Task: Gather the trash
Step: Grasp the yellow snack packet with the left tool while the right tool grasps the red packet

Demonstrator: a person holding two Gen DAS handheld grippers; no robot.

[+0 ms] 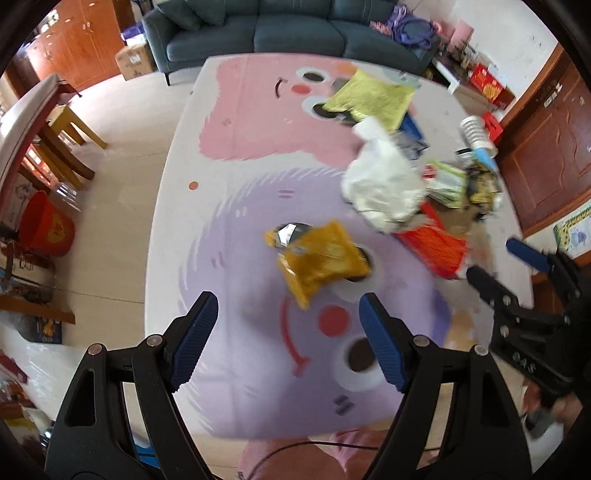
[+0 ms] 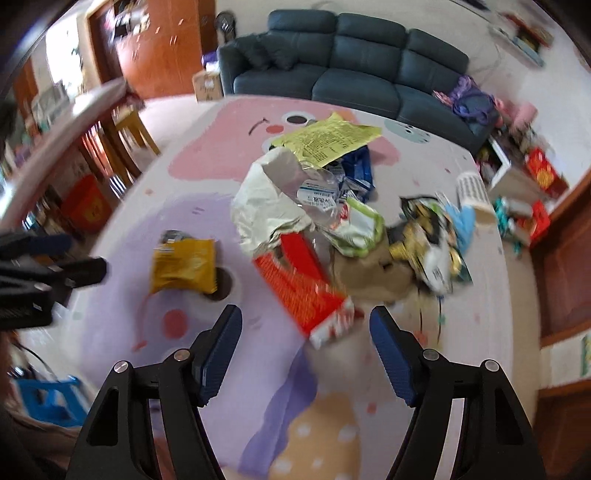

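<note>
Trash lies scattered on a pink and purple cartoon rug [image 1: 236,206] [image 2: 207,155]. A yellow snack bag [image 1: 321,258] [image 2: 184,264] sits alone, just beyond my open left gripper [image 1: 288,306]. To its right is a pile: a crumpled white bag [image 1: 384,184] [image 2: 266,206], a red box [image 1: 436,247] [image 2: 299,291], a yellow-green sheet [image 1: 369,98] [image 2: 328,142], a green-edged wrapper [image 2: 358,229], brown paper [image 2: 373,273] and a paper cup [image 1: 476,133] [image 2: 472,192]. My right gripper [image 2: 306,321] [image 1: 495,258] is open, with the red box's near end between its fingertips.
A dark blue sofa [image 1: 273,29] [image 2: 343,59] stands behind the rug. Wooden chairs [image 1: 62,147] and a red bucket [image 1: 46,225] [image 2: 86,206] are on the left, wooden doors [image 1: 546,147] and red boxes [image 1: 491,85] on the right. A blue stool [image 2: 48,398] is near left.
</note>
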